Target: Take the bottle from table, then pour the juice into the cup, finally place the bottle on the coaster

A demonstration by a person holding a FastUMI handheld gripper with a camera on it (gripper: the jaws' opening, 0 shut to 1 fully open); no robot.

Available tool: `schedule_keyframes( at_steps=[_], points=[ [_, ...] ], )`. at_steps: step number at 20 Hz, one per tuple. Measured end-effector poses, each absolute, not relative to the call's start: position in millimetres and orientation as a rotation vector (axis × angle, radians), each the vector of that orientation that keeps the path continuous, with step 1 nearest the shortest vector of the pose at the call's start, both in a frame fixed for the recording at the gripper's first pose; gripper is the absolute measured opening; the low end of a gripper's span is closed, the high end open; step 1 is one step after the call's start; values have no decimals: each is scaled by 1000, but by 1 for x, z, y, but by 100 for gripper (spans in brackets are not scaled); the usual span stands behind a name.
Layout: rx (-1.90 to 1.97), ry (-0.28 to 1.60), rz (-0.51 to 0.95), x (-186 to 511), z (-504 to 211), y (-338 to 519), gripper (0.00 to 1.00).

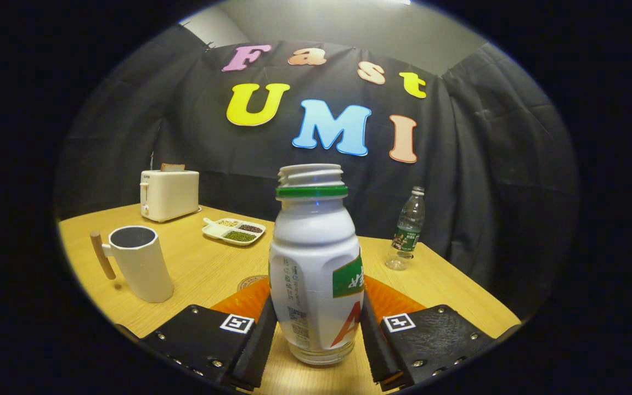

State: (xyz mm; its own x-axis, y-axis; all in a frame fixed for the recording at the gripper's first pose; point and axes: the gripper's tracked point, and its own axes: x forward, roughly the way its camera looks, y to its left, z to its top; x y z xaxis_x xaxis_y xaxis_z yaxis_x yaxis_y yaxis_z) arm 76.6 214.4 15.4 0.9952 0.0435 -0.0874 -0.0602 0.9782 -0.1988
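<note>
Tongs (316, 334) clasp the white plastic bottle (316, 263) low on its body, one finger pressed on each side. It stands upright between the fingers, its clear base on or just above the pale wooden bench (206, 269); which of the two cannot be told. Its cap is off, showing a threaded neck with a green ring below it, and a green and red label wraps the side facing the right finger.

Behind the bottle, partly hidden by it and the fingers, lies a round orange ribbed coaster (244, 299), with a small brown disc (251, 282) just beyond its left edge. Left of the fingers stands a tall cream cup with a wooden handle (139, 263), its mouth open and dark inside. Farther back are a cream toaster (169, 195) holding a slice of bread, a white divided dish of beans and grains (233, 231) beside it, and, off to the right, a clear plastic water bottle (406, 230) near the bench's far edge.

Open bench runs between cup and bottle. The right edge falls away just beyond the right finger.
</note>
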Motion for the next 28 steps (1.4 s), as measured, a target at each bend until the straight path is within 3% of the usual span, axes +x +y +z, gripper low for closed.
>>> schedule_keyframes(
  at_steps=[28],
  points=[
    [-865, -18, 212, 106, 45, 282, 71]
  ],
)
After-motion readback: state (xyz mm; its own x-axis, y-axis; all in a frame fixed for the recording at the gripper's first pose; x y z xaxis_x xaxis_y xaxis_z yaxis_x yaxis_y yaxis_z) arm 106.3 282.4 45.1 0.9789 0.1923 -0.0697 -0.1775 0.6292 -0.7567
